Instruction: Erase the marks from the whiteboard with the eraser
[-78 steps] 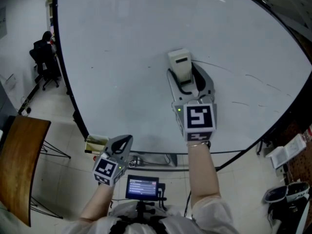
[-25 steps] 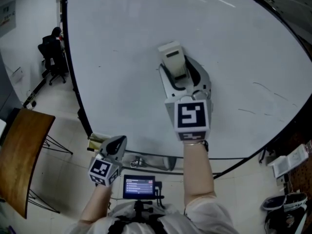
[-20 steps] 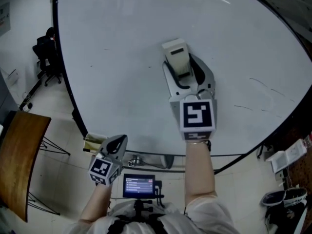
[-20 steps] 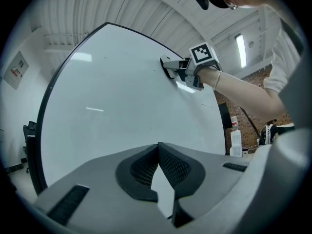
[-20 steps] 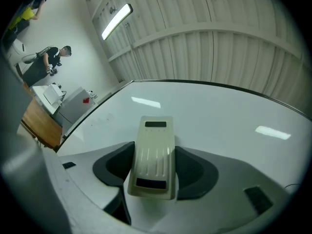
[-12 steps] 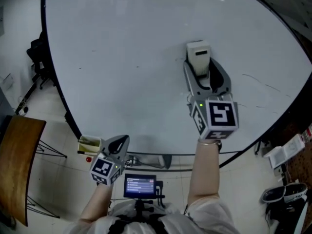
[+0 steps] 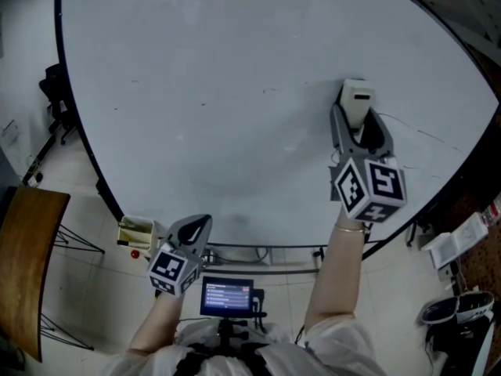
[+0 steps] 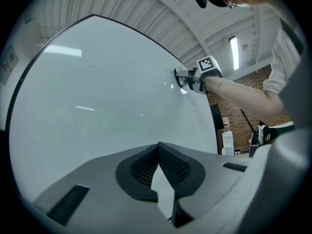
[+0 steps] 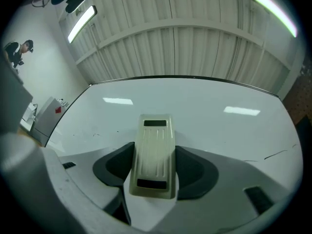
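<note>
Right claw (image 7: 358, 121) is clamping the eraser (image 7: 357, 99) by its two long sides, jaws closed on the near half, and seems to be pressing it against the board (image 7: 219, 92) close to the right edge. Left claw (image 7: 197, 227) is hanging idle below the board's lower rim, jaws together on nothing.

Wiping is the step in hand, I judge. Most of the board is looking clean, while thin dark strokes (image 7: 429, 136) are showing just right of the eraser, and a few faint specks (image 9: 92, 134) are sitting far off on the left side. The next move is probably calling for a sideways sweep to the right across those strokes. The pad should be lying flat with steady pressure, so the eraser is not twisting in the jaws.

The eraser's long axis is running in line with the jaws. Its free end is pointing up the board, away from the hand; its ribbed back is facing the right gripper view and its wiping face the board.
</note>
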A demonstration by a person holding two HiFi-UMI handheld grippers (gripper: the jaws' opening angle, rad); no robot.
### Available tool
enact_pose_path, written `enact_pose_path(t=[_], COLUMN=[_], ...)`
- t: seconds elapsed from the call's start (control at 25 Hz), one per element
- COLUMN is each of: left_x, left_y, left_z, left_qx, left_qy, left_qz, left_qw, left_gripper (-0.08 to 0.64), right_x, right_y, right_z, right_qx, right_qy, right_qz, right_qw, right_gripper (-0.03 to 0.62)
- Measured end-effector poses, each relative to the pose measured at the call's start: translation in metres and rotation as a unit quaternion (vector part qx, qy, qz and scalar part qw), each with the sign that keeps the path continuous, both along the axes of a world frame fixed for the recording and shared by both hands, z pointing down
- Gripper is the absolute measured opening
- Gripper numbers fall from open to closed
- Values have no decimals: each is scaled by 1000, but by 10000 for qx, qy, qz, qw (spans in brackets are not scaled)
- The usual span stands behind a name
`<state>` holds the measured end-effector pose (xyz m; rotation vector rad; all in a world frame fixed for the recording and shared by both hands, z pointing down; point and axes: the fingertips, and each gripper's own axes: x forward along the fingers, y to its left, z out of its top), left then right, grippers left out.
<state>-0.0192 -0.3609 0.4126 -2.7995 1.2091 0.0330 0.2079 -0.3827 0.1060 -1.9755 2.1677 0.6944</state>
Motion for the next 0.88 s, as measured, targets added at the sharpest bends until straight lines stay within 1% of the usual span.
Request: enact_pose_path(t=[0.12,0.2,0.32,0.48,0.6,0.68,0.8,0.88], left_x=[0,-6,-20,-46,-64,-72,-77,-78], left_y=[5,7,8,10,10,10,10,10], left_z=[1,1,0,3,7,8,9,10], left_qx=[-2,-14,-7,-69,-105,-112,-146,-200], left_qy=[-11,-3,20,40,43,59,61,59], left_qz=[-16,-91,-238,-461,-595,-650,-688,-672], left_qw=[10000,10000,9997,9989,9982,9978,9975,9975], left_gripper=[6,6,6,6,6,6,6,6], right_x=[-9,-31,-87,-166,-207,-223,-231,-229], right_y=[5,8,9,5,2,-1,-8,-10], right_z=[0,-2,-7,-3,4,10,13,12], right_qx=[67,125,203,170,116,119,350,432], right_qy=[-6,84,502,1006,1302,1510,1994,2111], right_qz=[-67,-315,-686,-1174,-1185,-1155,-890,-788], right_qw=[10000,9994,9962,9878,9843,9817,9752,9733], right_gripper=[247,247,247,247,247,247,247,247])
